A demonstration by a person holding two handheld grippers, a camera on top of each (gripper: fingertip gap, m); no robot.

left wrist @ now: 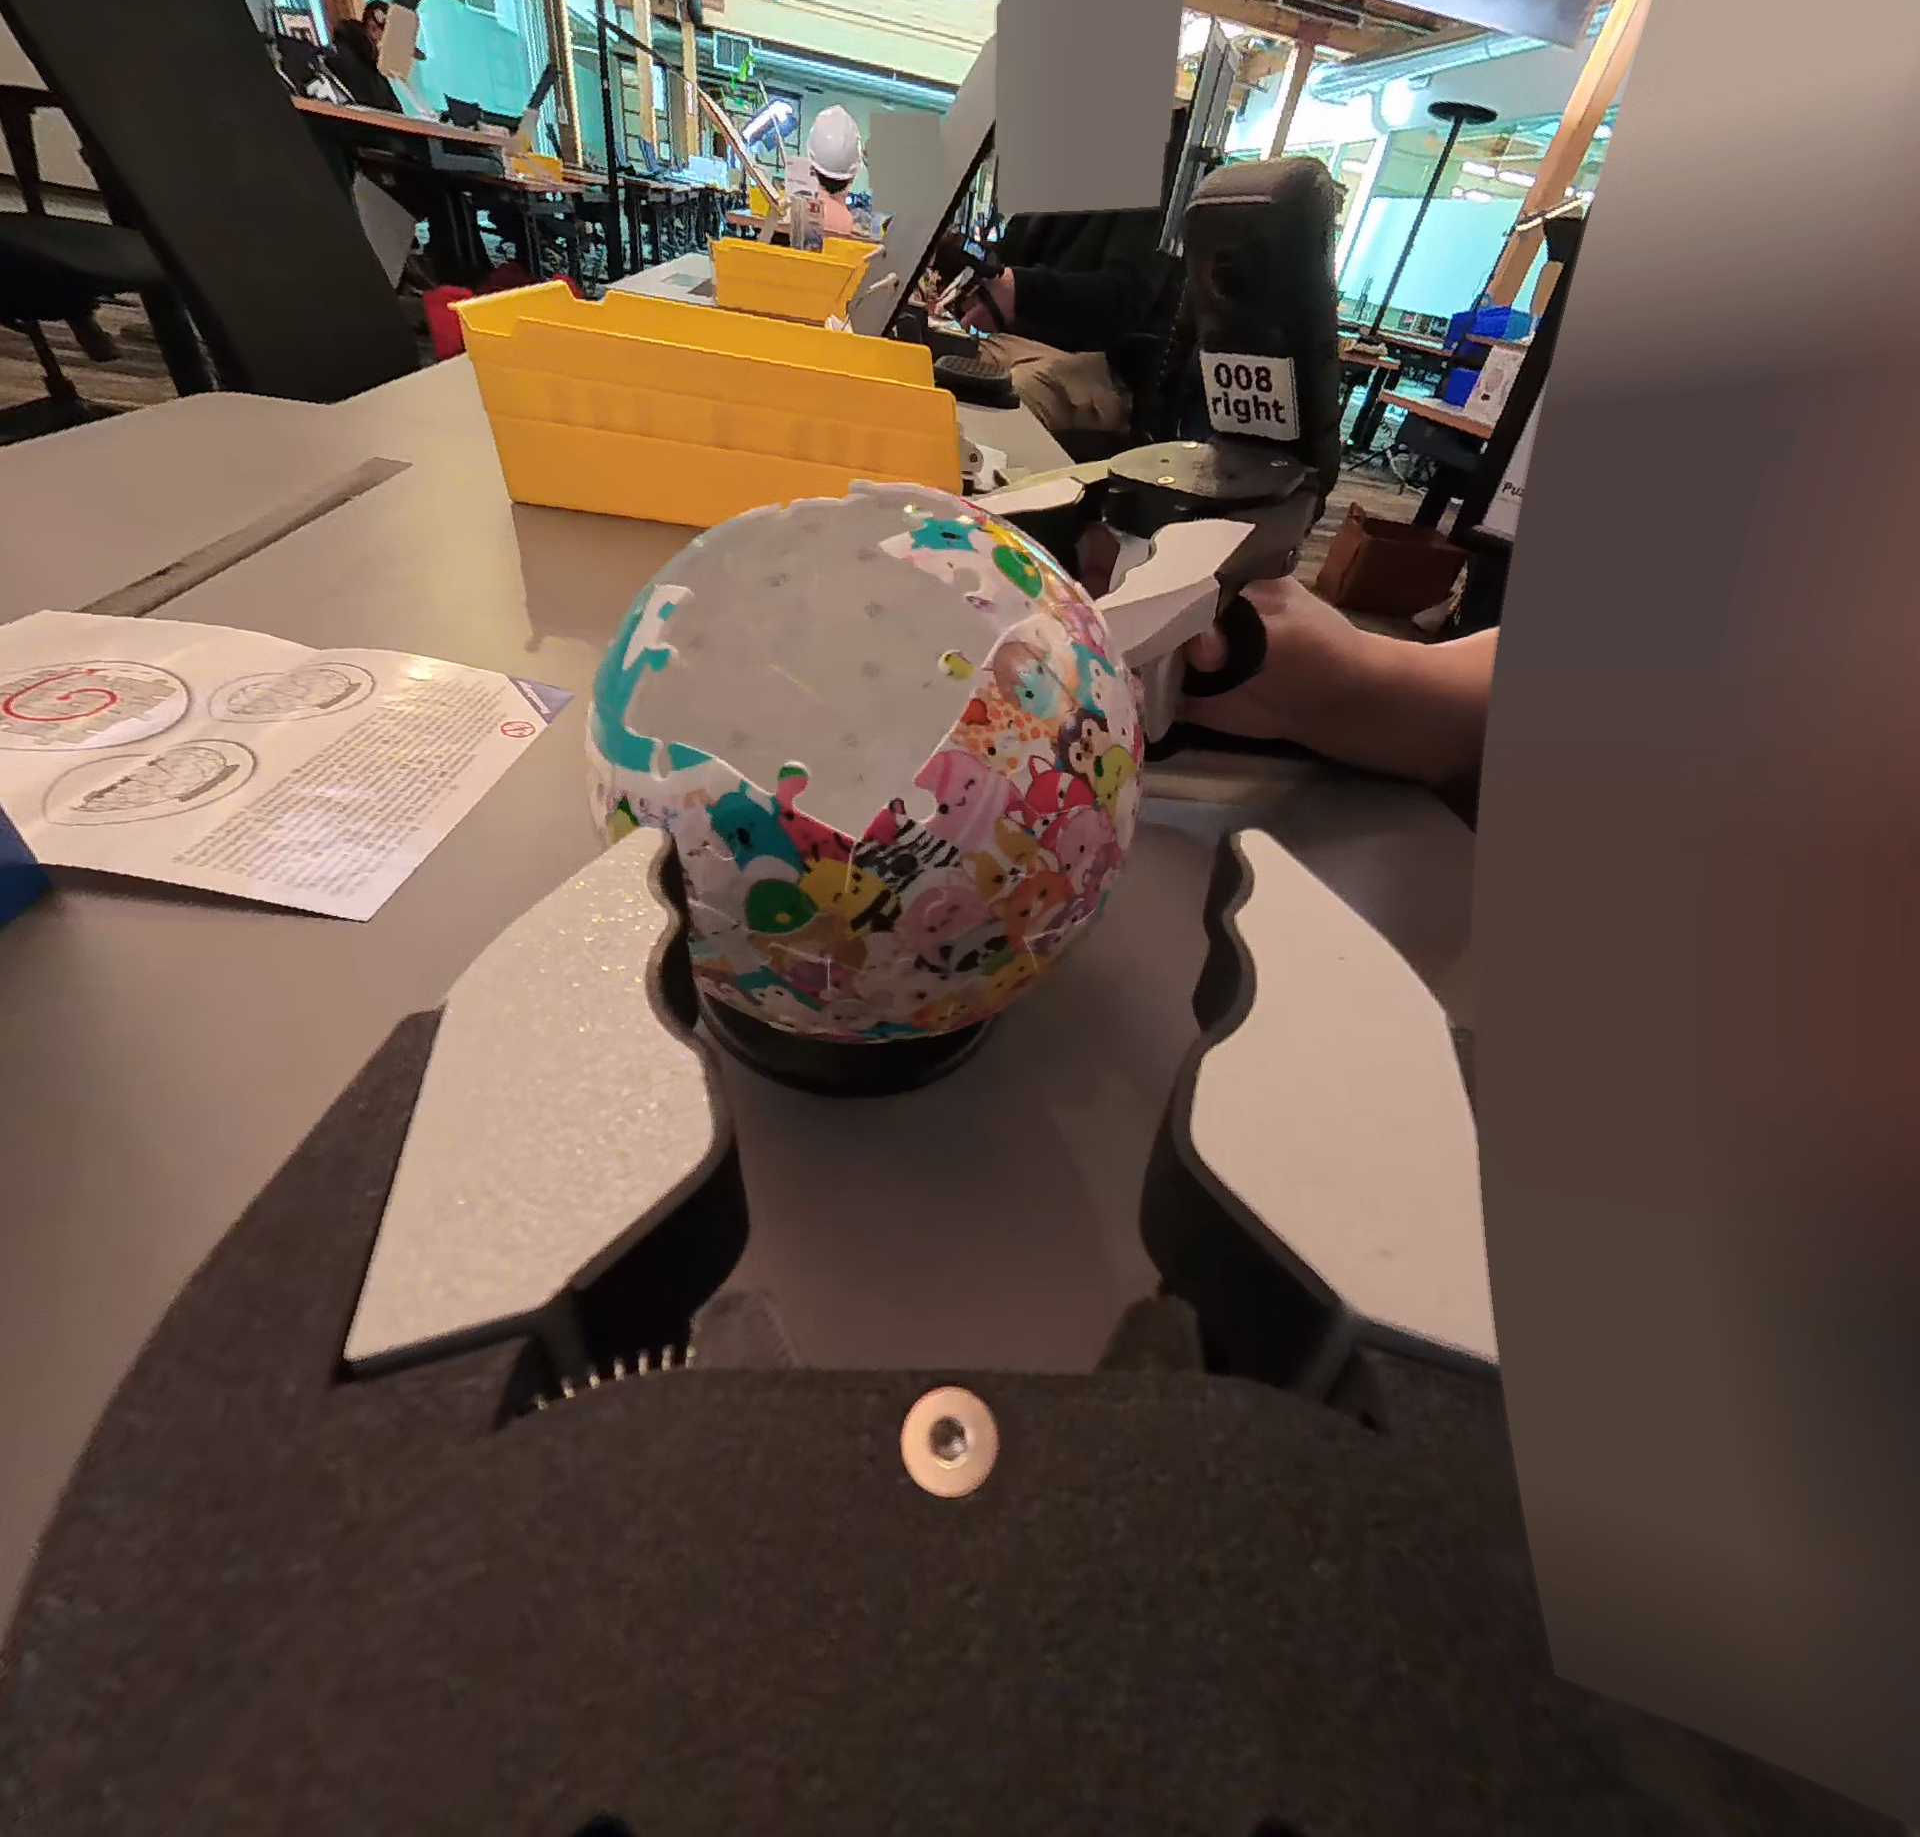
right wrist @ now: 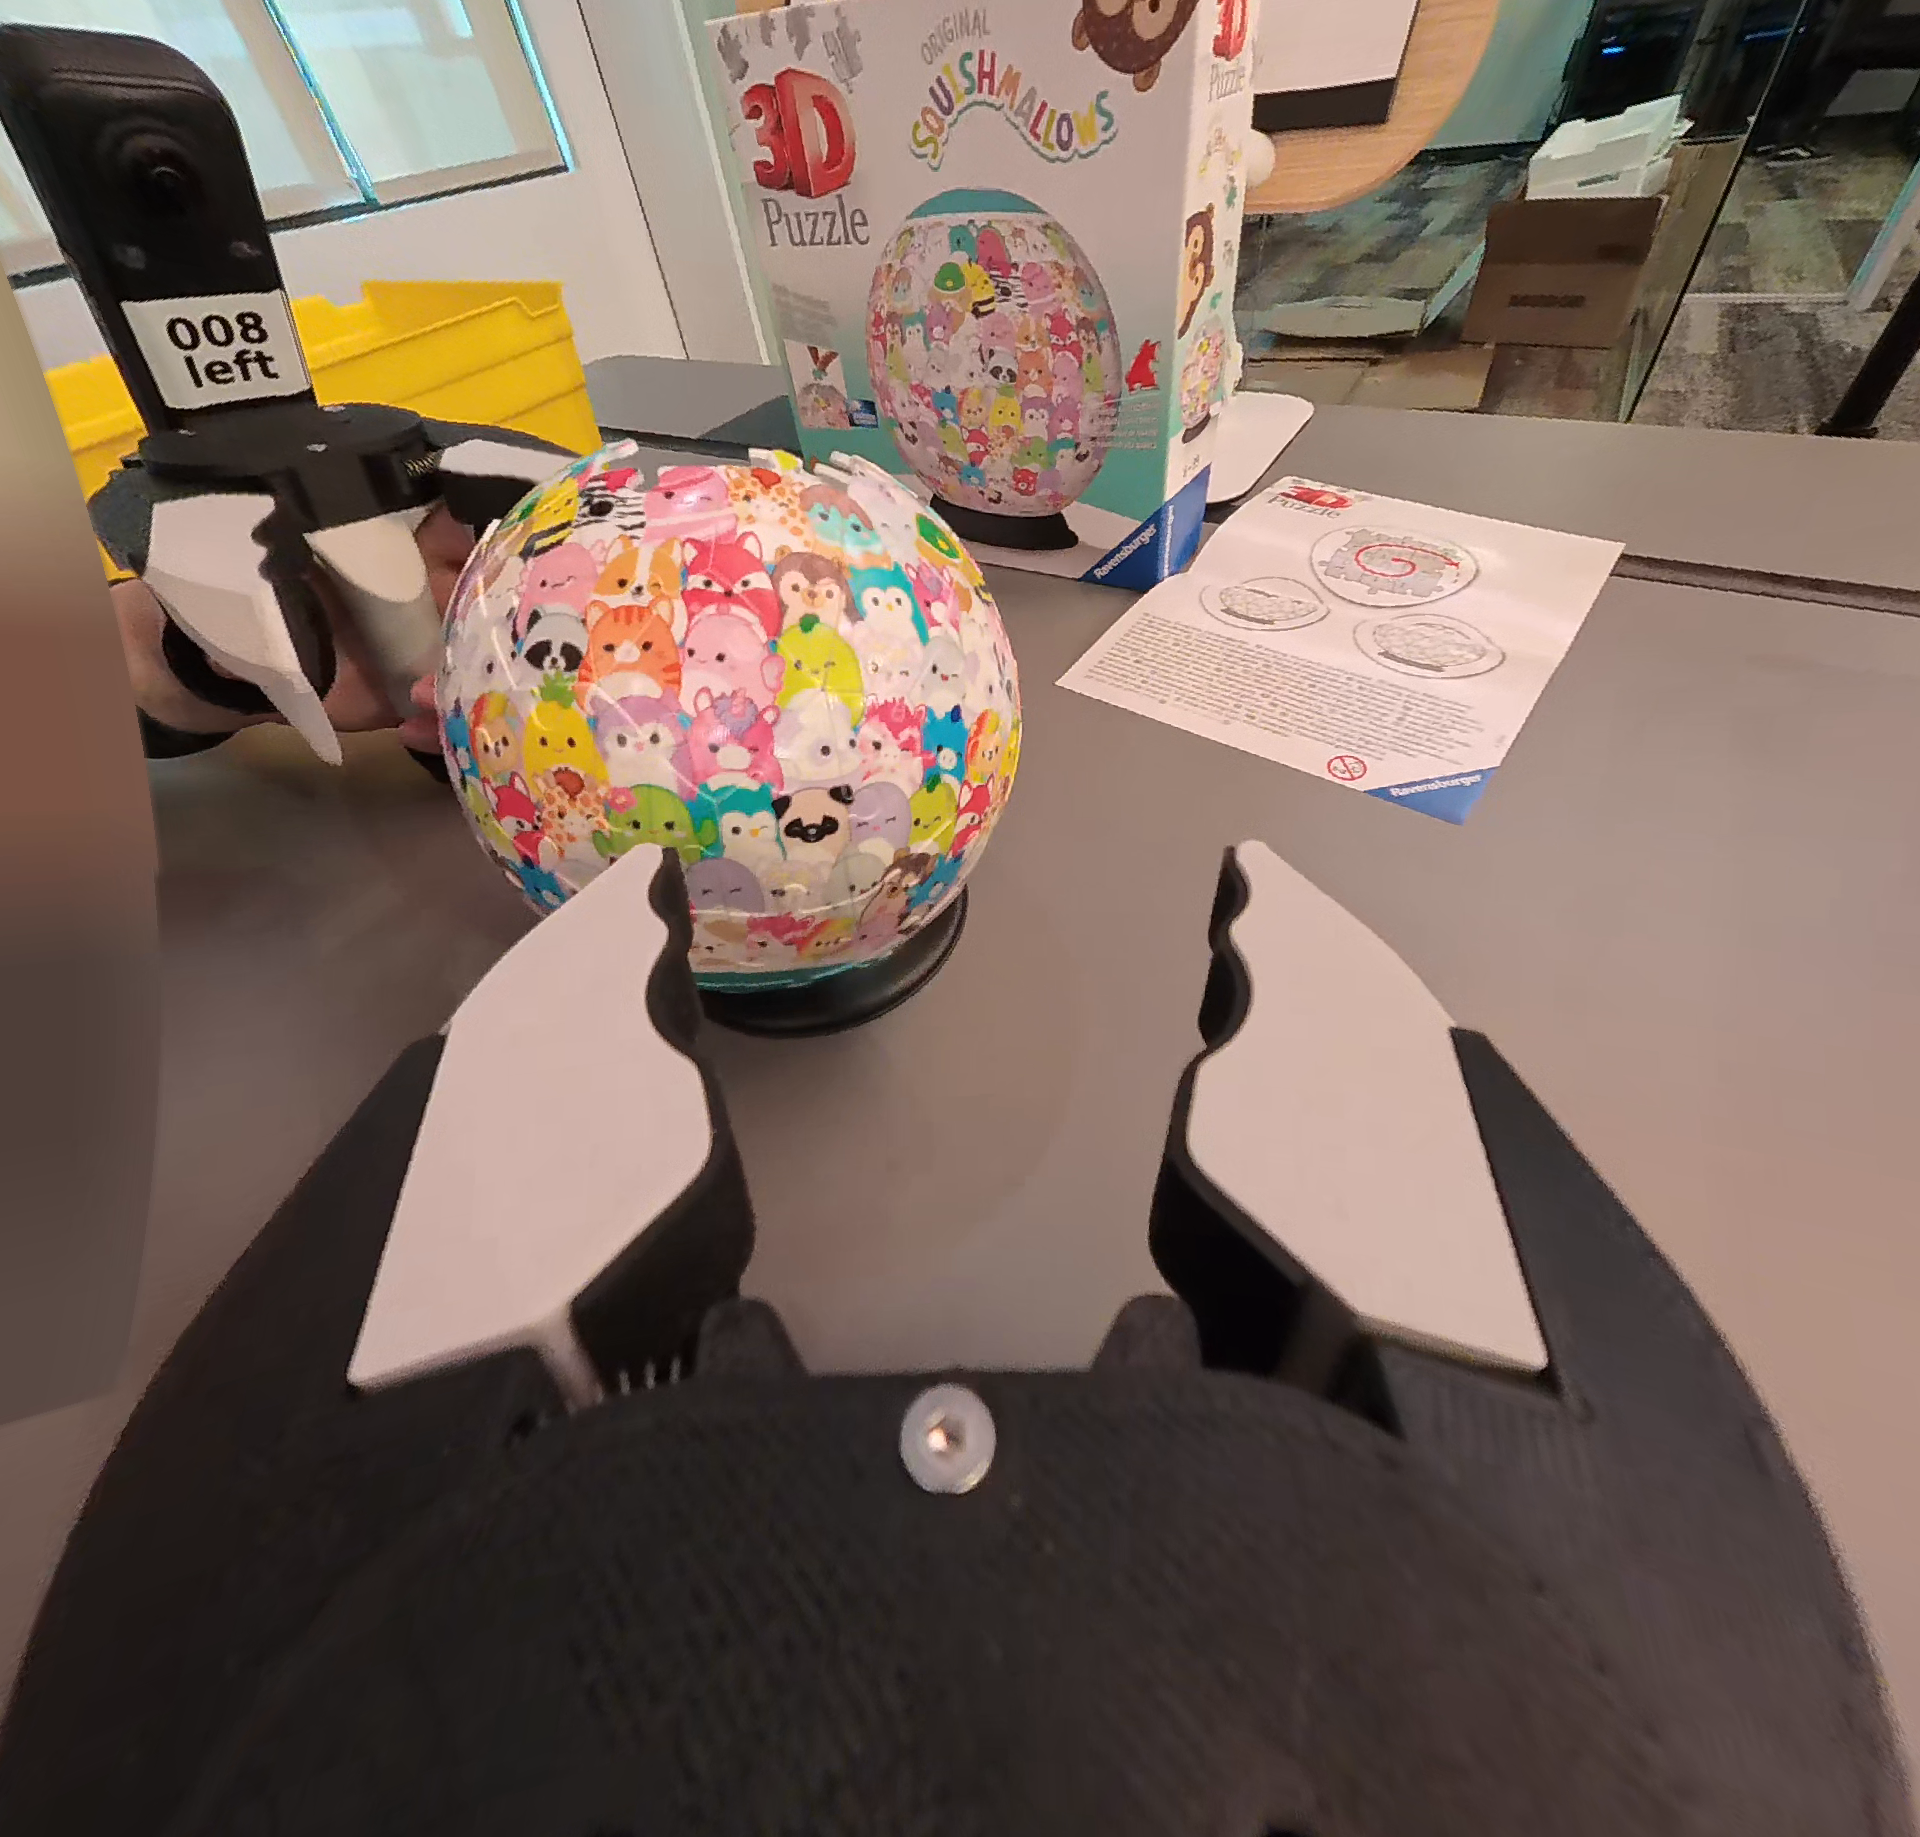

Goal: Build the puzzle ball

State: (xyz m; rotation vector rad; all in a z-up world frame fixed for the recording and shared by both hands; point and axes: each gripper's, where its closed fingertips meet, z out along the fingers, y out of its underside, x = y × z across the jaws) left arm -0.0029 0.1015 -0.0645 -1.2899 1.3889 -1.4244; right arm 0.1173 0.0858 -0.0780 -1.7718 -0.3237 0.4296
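Tools, two, both spread empty beside one unfinished puzzle ball [left wrist: 862, 779].

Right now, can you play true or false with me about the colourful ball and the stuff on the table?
1. The puzzle ball is finished. False: a big gap on one side shows its blank inside.
2. The ball sits on a black stand. True.
3. The left gripper holds a puzzle piece. False: its jaws are open and empty.
4. A yellow bin stands on the table beyond the ball. True.
5. The instruction sheet is crumpled into a wad. False: it lies flat on the table.
6. The right gripper is open. True.
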